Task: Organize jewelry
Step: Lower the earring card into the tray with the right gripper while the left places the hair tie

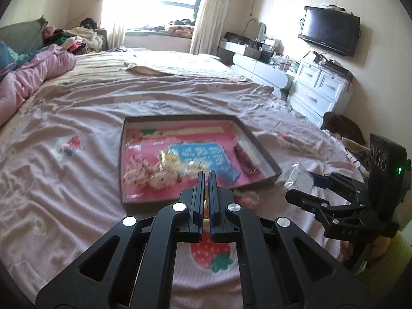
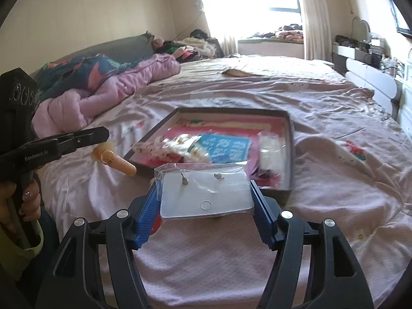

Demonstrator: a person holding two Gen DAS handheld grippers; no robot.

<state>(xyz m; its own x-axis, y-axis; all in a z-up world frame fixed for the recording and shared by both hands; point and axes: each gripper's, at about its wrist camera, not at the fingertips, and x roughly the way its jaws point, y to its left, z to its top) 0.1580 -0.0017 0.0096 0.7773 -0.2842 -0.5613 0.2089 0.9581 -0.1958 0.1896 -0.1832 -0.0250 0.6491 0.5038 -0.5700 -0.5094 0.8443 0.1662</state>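
My left gripper (image 1: pixel 206 173) is shut on a peach-coloured band (image 2: pixel 114 159) that looks like a small watch. The band hangs from its tips just left of the tray and above the bed; in the left wrist view only a sliver of it (image 1: pixel 206 209) shows between the fingers. My right gripper (image 2: pixel 204 188) is shut on a clear bag holding a white card with two ear studs (image 2: pixel 206 195), held above the bed in front of the tray. A dark-rimmed tray with a pink lining (image 1: pixel 260 143) lies on the bed. It holds a blue card (image 1: pixel 203 155), a floral fabric piece (image 1: pixel 146 175) and small bags.
The pink bedsheet (image 1: pixel 77 180) spreads all round the tray. A pink quilt (image 2: pixel 108 92) and pillows lie at the left. White drawers (image 1: pixel 319 87) and a wall TV (image 1: pixel 329 29) stand at the right. A person's hand (image 2: pixel 28 200) grips the left tool's handle.
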